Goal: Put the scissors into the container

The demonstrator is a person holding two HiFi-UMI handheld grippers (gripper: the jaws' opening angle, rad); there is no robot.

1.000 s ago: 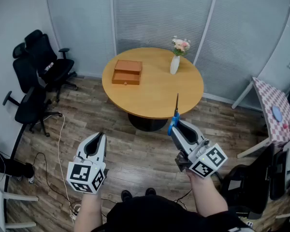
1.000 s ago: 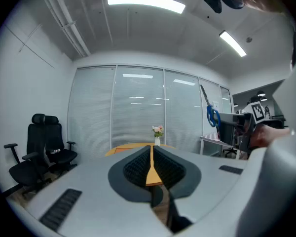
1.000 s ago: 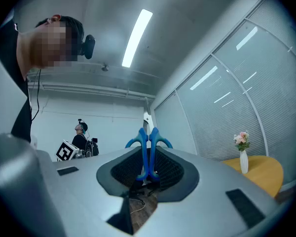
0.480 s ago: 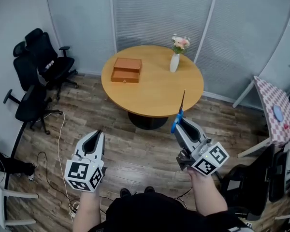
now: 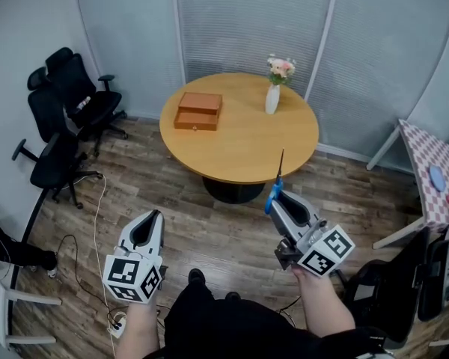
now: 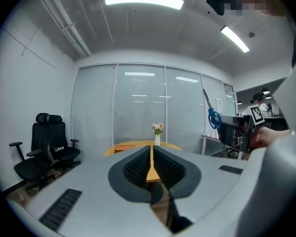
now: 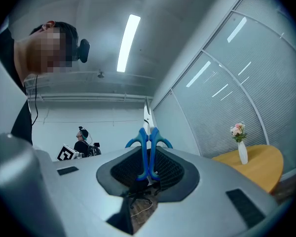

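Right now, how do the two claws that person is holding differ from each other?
The left claw is shut on nothing, while the right claw is shut on blue-handled scissors, whose blades stick out past its tips. The left claw points straight at the round table; the right claw is angled, with the table off to one side of its view. Both have the same build and are held short of the table.

Round wooden table (image 5: 247,148) on plank floor (image 5: 157,193); black office chairs (image 5: 82,96) left; walls (image 5: 239,21) apparently glass behind blinds.
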